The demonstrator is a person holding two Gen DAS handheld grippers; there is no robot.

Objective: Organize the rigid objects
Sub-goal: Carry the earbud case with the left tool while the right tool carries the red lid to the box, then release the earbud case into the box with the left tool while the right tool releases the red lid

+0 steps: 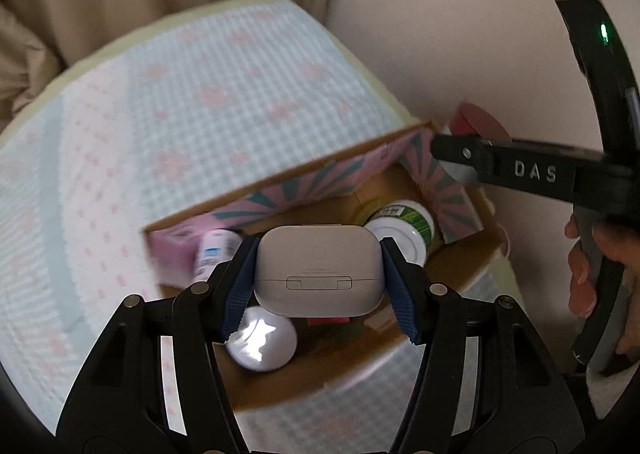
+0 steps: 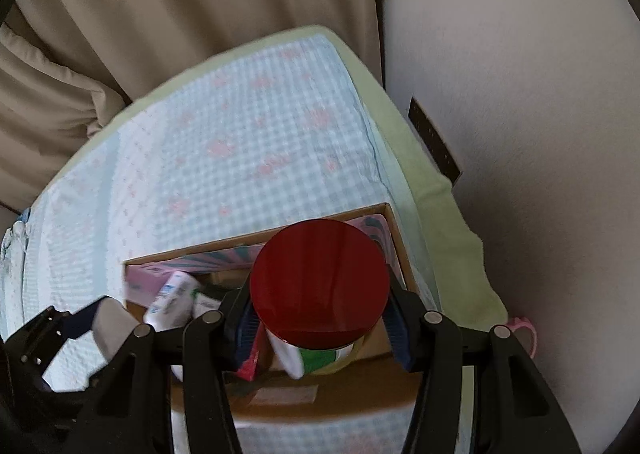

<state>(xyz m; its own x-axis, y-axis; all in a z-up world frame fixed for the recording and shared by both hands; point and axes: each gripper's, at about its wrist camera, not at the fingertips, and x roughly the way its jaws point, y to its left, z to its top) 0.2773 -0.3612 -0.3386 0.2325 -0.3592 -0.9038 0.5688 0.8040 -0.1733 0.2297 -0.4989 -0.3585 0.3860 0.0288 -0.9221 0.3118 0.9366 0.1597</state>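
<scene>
just above an open box [image 1: 472, 254], the left gripper [image 1: 320, 274] clamps a white earbud case [image 1: 318, 268] between its blue pads [image 1: 402, 294], jaws partly closed on the case's two short sides. the case hangs over the box's near half, hinge side facing the camera. below it in the box lie a white ball-shaped object [image 1: 262, 342] at the near left, a small white bottle with blue print [image 1: 214, 254] at the left, a pink carton [image 1: 172, 250] behind that, and a white jar with a green label [image 1: 404, 226] at the far right.

alongside, the right gripper [image 2: 320, 304] grips a round dark red lid or tin [image 2: 320, 282], jaws pressed to its sides, held over the right part of the same box [image 2: 396, 238]. whether it is a lid alone or a whole container cannot be told. in the left wrist view the right gripper [image 1: 452, 152] reaches in from the right, with a hand [image 1: 588, 274] on its handle.

the box, lined with a pink and teal striped print, sits on a blue checked cloth [image 2: 240, 158] with pink motifs. beyond hang beige curtains [image 2: 180, 14]; a pale wall [image 2: 540, 134] stands at the right.
</scene>
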